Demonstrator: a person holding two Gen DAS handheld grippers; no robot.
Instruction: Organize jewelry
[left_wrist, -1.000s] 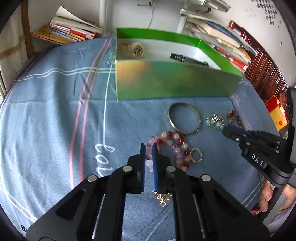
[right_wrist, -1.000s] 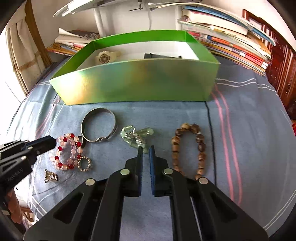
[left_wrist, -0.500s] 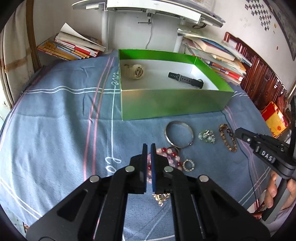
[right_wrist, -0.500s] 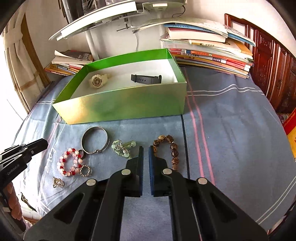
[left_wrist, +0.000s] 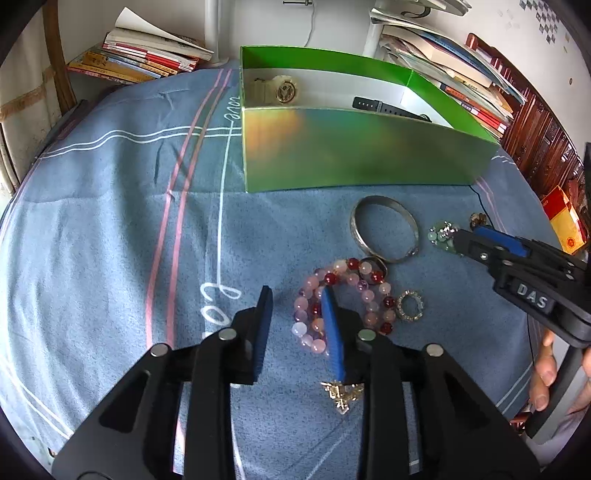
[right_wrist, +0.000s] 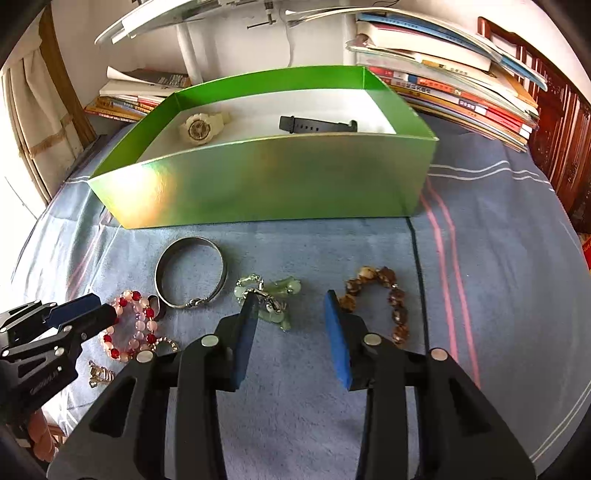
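**Two open grippers poised over jewelry on a blue cloth**

As both tools hung low above the blue cloth (left_wrist: 110, 229), the left gripper (left_wrist: 297, 295) had its blue-padded fingers spread, holding nothing, with the right-hand finger lying over the near side of a pink and red bead bracelet (left_wrist: 347, 273). A small gold trinket (left_wrist: 341, 393) lay closest to that camera, partly hidden under the same finger. Just beside the beads sat a little sparkly ring (left_wrist: 409, 305), and a dark ring touched the bracelet's far edge. Beyond them a silver bangle (left_wrist: 384, 229) lay flat, touching that cluster.

The right gripper (right_wrist: 290, 299) was likewise parted wide and empty. Its left finger reached over the edge of a pale green jade bracelet (right_wrist: 277, 295), while its right finger stood just beside a brown bead bracelet (right_wrist: 384, 295); whether either finger touched the pieces could not be told. In the left wrist view the right tool came in from the side, its tip over the green piece, a bare hand (left_wrist: 546, 373) gripping its handle.

Farther back stood an open green box (right_wrist: 280, 181) with a white floor, set apart from the loose jewelry. Inside it lay a cream watch (right_wrist: 201, 127) toward the left end and a black watch band (right_wrist: 317, 124) near the middle. Behind the box, stacks of books (right_wrist: 454, 88) lined the wall on both sides of a white post (right_wrist: 186, 48).
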